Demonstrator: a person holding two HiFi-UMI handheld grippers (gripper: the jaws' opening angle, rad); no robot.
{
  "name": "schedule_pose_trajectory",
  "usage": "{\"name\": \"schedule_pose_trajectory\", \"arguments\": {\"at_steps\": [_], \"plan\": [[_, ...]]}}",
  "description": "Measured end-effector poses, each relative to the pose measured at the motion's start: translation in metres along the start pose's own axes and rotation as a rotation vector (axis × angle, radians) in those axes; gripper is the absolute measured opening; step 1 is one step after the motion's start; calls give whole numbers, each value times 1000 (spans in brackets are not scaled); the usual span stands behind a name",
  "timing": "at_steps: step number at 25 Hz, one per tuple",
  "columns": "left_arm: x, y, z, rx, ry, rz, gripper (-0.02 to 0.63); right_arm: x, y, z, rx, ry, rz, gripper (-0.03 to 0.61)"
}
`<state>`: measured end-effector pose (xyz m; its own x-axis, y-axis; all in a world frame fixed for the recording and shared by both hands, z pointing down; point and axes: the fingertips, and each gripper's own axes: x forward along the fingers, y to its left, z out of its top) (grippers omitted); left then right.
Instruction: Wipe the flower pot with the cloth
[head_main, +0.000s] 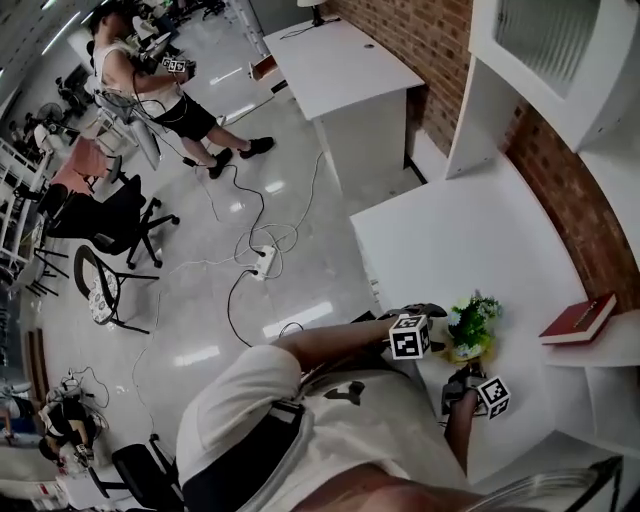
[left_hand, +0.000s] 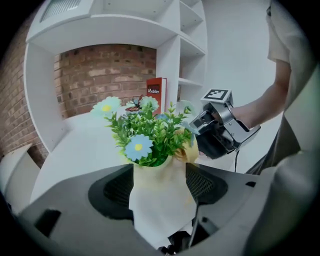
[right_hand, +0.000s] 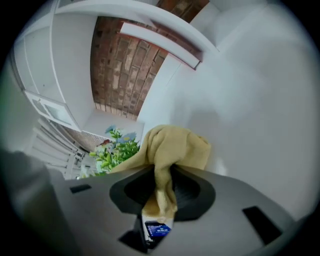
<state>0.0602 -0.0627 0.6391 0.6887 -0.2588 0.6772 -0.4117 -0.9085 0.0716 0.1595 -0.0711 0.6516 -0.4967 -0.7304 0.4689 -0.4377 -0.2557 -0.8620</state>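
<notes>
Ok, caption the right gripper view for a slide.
Right hand-held gripper pinches the yellow cloth; the flowers show beyond, at left.

A red book (head_main: 578, 318) sits on the white shelf (head_main: 610, 352) near the brick wall (head_main: 585, 215).

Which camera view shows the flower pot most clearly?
The left gripper view: the flower pot fills the middle, clamped between the left gripper's jaws. The head view shows it small, from above, under its flowers. The right gripper view shows only the flowers beside the cloth; the pot is hidden.
</notes>
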Motion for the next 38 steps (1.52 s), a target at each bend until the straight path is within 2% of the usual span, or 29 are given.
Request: {"name": "schedule_pose_trajectory", "arguments": {"at_steps": [4,8,13,18,22,25,28,31,34,38], "plan": [[4,-5,0,7,6,-90,327,-3,0,4,-27,-51,-16,103],[-20,-7,0,53,-37,-119,327,0,5,-30,-44,-83,-59,103],[-12,15,-1,-14,-29,-81,327,19,5,-57,6,22,-107,103],[-7,-3,10,-41,-80,-162,327,12,-6,-75,80,0,-104,103],[-10,8,9,11,-70,-233,327,7,-5,-70,116,-52,-102,103],[-17,45,10,29,-54,-226,327,-4,2,-55,123,-117,-83,103],[-20,68,15,100,-11,-248,327,-14,9,-44,114,-167,-78,103],[-15,60,21,194,22,-303,327,-20,15,-38,98,-205,-76,103],[-1,42,20,254,24,-331,327,-12,13,-47,81,-192,-92,103],[10,28,18,209,-21,-260,327,2,6,-73,97,-153,-112,104]]}}
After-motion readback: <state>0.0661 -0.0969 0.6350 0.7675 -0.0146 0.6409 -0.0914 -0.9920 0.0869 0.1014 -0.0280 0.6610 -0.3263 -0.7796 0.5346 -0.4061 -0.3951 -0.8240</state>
